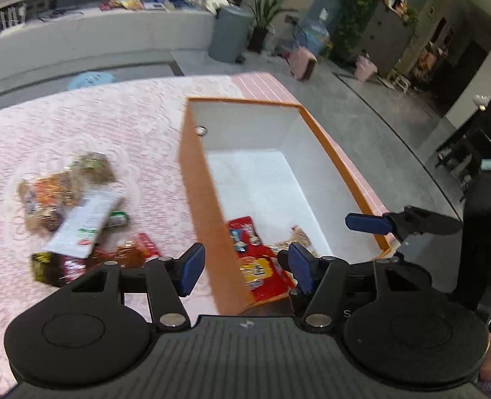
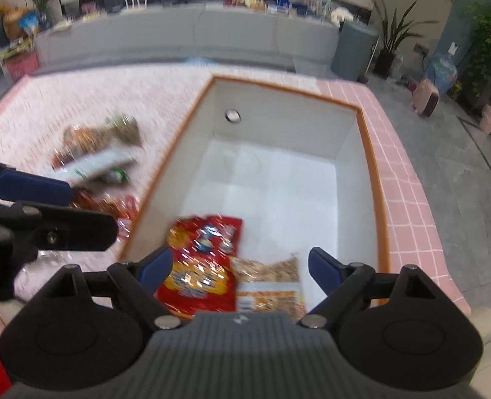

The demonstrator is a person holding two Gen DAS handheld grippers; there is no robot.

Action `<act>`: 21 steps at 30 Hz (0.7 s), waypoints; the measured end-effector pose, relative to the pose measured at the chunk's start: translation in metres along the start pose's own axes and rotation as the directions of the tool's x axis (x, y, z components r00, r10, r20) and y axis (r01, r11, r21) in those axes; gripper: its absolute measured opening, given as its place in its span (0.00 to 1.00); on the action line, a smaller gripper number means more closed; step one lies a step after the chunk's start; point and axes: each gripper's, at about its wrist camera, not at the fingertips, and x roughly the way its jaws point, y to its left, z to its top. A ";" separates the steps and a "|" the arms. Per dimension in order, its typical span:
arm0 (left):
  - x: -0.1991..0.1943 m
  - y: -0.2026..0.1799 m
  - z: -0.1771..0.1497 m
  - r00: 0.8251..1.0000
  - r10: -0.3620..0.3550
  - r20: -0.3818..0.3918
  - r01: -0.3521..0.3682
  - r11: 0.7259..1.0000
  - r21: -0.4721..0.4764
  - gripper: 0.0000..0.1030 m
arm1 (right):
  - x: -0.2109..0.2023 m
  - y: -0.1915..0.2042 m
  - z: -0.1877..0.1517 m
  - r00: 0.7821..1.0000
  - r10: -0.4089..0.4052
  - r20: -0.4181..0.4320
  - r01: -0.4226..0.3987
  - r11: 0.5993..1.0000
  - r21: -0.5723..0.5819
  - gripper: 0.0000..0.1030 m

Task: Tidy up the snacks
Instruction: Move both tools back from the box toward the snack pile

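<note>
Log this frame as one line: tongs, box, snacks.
left tongs: open, empty | right tongs: open, empty | orange box: red packet, nut packet inside | snack pile: on tablecloth

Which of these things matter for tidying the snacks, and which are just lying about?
Part of the job: orange box, red snack bag and tan snack bag inside it, snack pile on the pink cloth.

Just around: grey bin, potted plant, water jug.

Orange box [image 2: 376, 179]: matt card walls, smooth white lining, small shiny metal eyelet [image 2: 232, 115]. Red snack packet [image 2: 200, 266]: glossy crinkled foil. Nut packet [image 2: 268, 282]: clear shiny film over paper label. Loose snack pile [image 1: 75, 212]: glossy wrappers. Pink tablecloth [image 1: 79, 123]: matt textured lace-like cloth. Finger pads [image 2: 321, 269]: matt blue rubbery plastic.
</note>
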 end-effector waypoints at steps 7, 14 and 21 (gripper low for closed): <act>-0.027 0.026 -0.021 0.993 0.104 0.047 -0.104 0.995 -0.009 0.66 | -0.015 0.048 -0.014 0.990 0.007 0.138 -0.012 0.999 0.037 0.84; -0.039 0.075 -0.044 0.992 0.124 0.029 -0.119 0.984 -0.130 0.66 | -0.018 0.091 -0.030 0.972 0.066 0.225 -0.078 0.996 0.042 0.84; -0.041 0.123 -0.070 0.990 0.139 0.001 -0.136 0.966 -0.220 0.65 | -0.011 0.116 -0.050 0.959 0.116 0.258 -0.124 0.992 0.013 0.80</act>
